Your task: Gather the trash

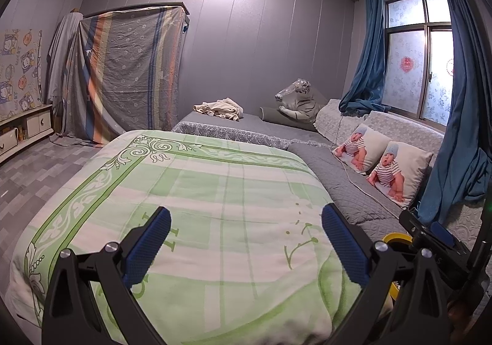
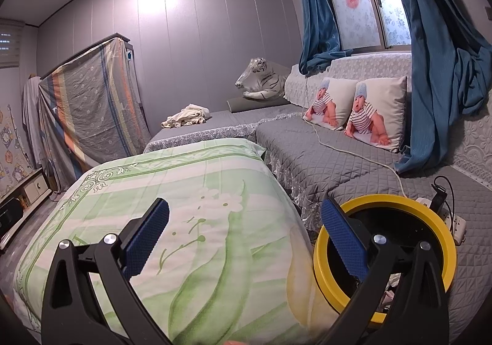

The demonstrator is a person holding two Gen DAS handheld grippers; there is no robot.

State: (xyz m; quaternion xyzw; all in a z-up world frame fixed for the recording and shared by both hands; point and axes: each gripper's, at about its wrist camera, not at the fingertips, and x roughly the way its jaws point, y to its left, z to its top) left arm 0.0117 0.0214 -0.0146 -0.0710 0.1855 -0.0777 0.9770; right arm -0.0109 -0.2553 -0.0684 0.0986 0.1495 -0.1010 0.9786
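Holding both tools over the green-and-white quilt [image 1: 196,191], I see my left gripper [image 1: 246,249] with its jaws spread wide and nothing between the blue pads. My right gripper [image 2: 246,248] is released the same way, pads well apart, gripping nothing.

The yellow-rimmed bin [image 2: 396,222] sits just to the right of my right gripper, its near rim partly behind the right pad; the inside is dark, and something pale shows low at its edge, though I cannot tell what it is. From the left wrist only a sliver of the yellow rim shows, to the right of that gripper and behind the other tool.

Ahead of both grippers, beyond the quilt, a crumpled cream cloth [image 2: 186,118] lies on the grey bed. Further right and ahead, a white tiger plush [image 2: 261,80] rests near two baby-print cushions [image 2: 353,110]. A white power strip [image 2: 452,219] lies just beyond the bin.
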